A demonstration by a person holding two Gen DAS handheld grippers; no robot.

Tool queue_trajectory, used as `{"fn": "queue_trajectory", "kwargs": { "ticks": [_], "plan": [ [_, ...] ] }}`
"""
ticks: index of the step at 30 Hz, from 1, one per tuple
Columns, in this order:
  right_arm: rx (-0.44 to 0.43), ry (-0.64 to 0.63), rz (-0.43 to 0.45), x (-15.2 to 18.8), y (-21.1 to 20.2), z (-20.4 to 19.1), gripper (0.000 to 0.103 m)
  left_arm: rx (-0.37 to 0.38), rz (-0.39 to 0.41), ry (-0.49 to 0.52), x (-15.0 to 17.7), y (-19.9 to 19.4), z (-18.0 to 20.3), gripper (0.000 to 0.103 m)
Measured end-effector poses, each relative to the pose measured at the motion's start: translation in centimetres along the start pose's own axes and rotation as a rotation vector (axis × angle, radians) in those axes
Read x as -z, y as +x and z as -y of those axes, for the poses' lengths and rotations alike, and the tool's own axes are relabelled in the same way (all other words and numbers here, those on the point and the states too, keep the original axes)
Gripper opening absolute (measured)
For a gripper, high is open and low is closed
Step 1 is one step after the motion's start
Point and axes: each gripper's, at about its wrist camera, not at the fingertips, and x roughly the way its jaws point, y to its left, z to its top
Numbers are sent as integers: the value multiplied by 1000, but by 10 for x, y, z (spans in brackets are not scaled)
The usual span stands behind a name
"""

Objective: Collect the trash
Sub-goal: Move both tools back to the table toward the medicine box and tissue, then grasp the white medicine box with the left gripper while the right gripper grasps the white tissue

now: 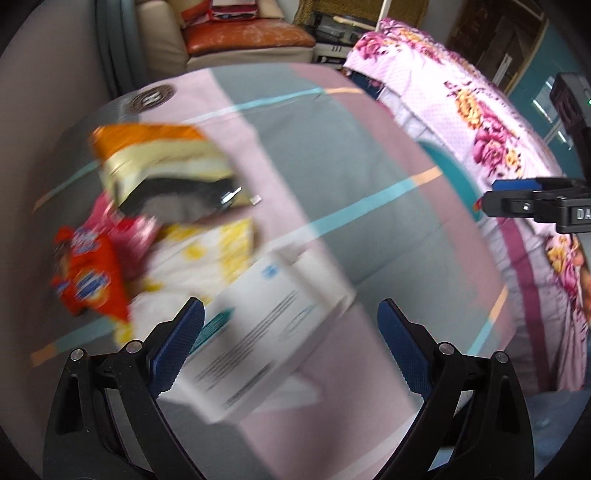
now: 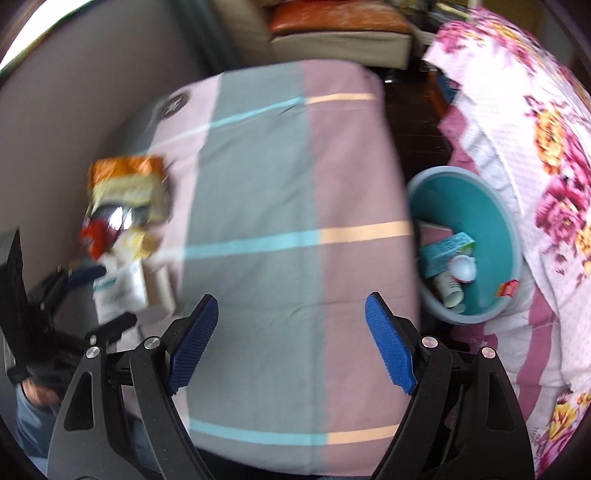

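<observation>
A pile of trash lies on the striped bed sheet [image 1: 332,184]: a white printed box [image 1: 266,339], a yellow-white wrapper [image 1: 207,251], a red snack bag [image 1: 92,280] and an orange-gold open bag [image 1: 162,162]. My left gripper [image 1: 291,332] is open with its jaws on either side of the white box, not closed on it. My right gripper [image 2: 291,328] is open and empty above the sheet [image 2: 258,221]. The pile [image 2: 125,206] also shows at the left of the right wrist view. A teal bin [image 2: 491,206] with several pieces of trash stands right of the bed.
A floral pink quilt [image 2: 535,147] covers the neighbouring bed beside the bin. A wall [image 1: 37,129] runs along the left. A cream armchair with an orange cushion [image 1: 243,33] stands at the back. The right gripper [image 1: 532,203] shows at the right edge of the left wrist view.
</observation>
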Motion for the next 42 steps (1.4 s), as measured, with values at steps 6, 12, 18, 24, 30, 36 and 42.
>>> {"fn": "queue_trajectory", "kwargs": {
  "ticks": [6,12,18,24,30,36,42],
  "plan": [
    [-20,-57,-44,4,12,-39,78,-31,-29,54,16,2,-18,95],
    [-28,-69,-69,5,22,-54,78,-58,-79,206,17,17,-12,95],
    [-30,-48,-97,6,32,-53,78,-109,-97,286,11,24,-13,95],
    [-48,-26,-121,6,44,-47,78,-127,-139,387,7,36,-7,95],
    [-58,-16,-132,5,51,-43,78,-137,-173,428,2,51,-5,95],
    [-67,0,-137,3,56,-37,78,-107,-192,449,-7,60,-5,95],
    [-66,12,-136,1,58,-33,78,-41,-105,328,-6,42,-13,73]
  ]
}}
